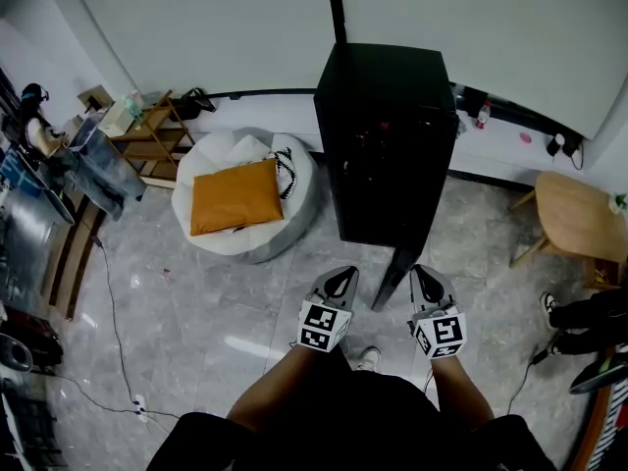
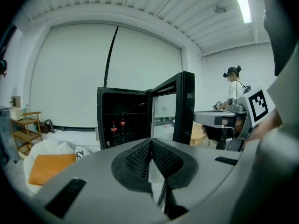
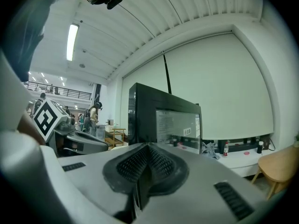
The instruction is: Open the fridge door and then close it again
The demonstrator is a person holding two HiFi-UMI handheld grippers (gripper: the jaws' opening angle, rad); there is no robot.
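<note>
Grey marble floor [image 1: 196, 312] and a white blind frame the black fridge [image 1: 388, 135], which stands open. At left, the left claw [image 1: 342, 277] has its jaws pressed together on nothing and faces the lit shelves from the inner side. Between the two claws the door [image 1: 395, 275] is swung out toward the person. Its long edge is upright, its hinge is at the cabinet's right front corner, and its free edge is nearest the claws. Just right of that edge, the right claw [image 1: 422, 275], likewise closed and empty, looks along the glass outer face. Opening appears done. Closing likely falls to the right claw, which is already on the outer side, by pushing the door leftward and away toward the cabinet.
</note>
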